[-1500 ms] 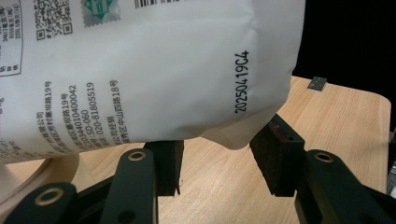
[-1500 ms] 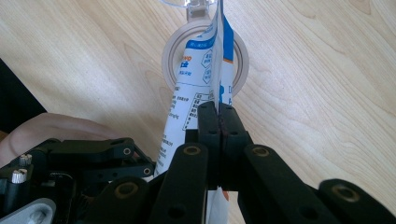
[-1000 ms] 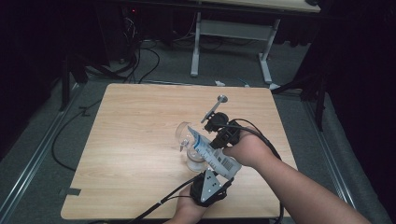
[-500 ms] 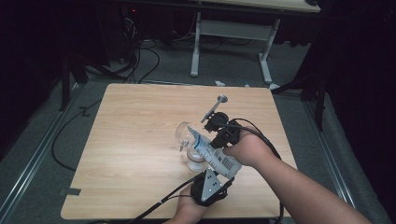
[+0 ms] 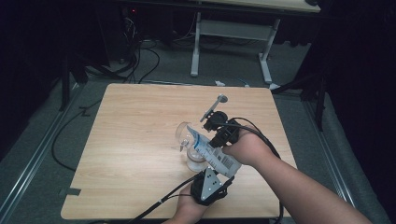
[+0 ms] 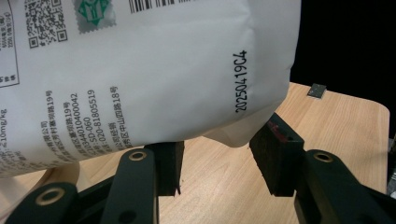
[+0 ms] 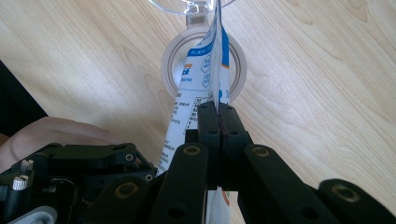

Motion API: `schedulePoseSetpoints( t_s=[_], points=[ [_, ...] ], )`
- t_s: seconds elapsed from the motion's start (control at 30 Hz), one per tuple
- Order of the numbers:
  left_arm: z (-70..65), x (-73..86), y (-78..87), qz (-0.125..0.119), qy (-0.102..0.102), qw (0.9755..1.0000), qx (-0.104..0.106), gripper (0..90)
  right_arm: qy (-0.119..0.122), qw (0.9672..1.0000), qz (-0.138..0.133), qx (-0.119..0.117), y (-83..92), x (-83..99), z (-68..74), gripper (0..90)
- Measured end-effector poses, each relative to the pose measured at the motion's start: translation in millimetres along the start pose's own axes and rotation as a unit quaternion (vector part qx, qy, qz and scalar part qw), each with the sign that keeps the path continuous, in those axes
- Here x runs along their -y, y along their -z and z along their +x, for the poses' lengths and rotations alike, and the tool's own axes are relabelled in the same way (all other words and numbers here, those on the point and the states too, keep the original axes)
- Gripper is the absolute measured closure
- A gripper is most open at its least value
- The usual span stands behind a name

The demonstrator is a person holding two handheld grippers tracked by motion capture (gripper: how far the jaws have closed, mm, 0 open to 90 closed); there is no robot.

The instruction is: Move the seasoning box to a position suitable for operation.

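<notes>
Two claws work near the front right part of a pale wooden desk (image 5: 130, 154), which stands alone on a grey floor with dark surroundings. In the high view the desk's left half and far strip are bare wood, giving wide room for moving there; the right edge lies close beside the person's right forearm, and the front edge runs just under the left hand.

The right claw (image 7: 218, 116) is pressed together on the thin edge of a white pouch (image 5: 212, 154), pinching it between both pads. The left claw (image 6: 215, 161) stands spread, its two black pads apart just beneath the pouch's lower corner; whether either pad touches the pouch cannot be told.

The pouch is held above the desk, tilted, between the two claws, with one end over a clear glass (image 5: 187, 135). In the right gripper view that end, with blue print, hangs directly above a round clear jar (image 7: 170, 70) standing on the wood just beside the glass. The pouch is white and smooth, swollen at its lower part, and bears a barcode, a square code, a green mark, small black lettering and a stamped date code (image 6: 240, 81).

A metal spoon-like tool (image 5: 212, 107) lies on the desk beyond the right claw.
</notes>
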State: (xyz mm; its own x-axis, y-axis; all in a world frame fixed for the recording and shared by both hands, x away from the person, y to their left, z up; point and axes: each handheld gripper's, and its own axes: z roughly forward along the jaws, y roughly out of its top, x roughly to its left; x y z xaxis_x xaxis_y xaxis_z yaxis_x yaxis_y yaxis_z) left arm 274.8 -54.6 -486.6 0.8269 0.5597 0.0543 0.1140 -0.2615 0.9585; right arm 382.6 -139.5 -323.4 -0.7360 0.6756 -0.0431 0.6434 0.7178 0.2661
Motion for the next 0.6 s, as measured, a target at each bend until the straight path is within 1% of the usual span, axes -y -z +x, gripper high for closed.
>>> schedulePoseSetpoints(
  t_s=[0.6],
  points=[
    [1.1, -2.3, -0.1, -0.005, 0.001, 1.0, -0.002, 56.1, 0.004, 1.0, -0.003, 0.005, 2.9, -2.3, 0.8, 90.0]
  ],
)
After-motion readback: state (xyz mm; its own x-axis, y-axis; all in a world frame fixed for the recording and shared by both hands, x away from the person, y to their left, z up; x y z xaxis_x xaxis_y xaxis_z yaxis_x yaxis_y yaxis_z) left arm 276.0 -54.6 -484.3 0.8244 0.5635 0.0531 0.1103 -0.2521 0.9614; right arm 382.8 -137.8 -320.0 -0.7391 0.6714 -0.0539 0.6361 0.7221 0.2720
